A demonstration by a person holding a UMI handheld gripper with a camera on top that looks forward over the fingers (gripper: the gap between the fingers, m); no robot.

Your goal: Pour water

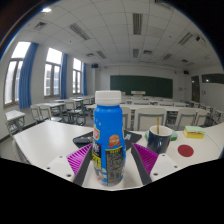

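A blue plastic bottle (109, 140) with a white cap and a yellow-and-white label stands upright between my fingers. My gripper (110, 165) is shut on the blue bottle: both purple pads (84, 160) press its sides at label height. The bottle's base is hidden below the fingers. A dark green cup (160, 138) stands on the white table (45, 140), beyond the fingers and to the right of the bottle. I cannot see whether the bottle touches the table.
A round red coaster (185, 151) lies on the table right of the cup. A yellow-green sponge (194, 132) lies further back right. Rows of classroom desks and chairs (60, 106) fill the room behind, with a green chalkboard (140, 85) on the far wall.
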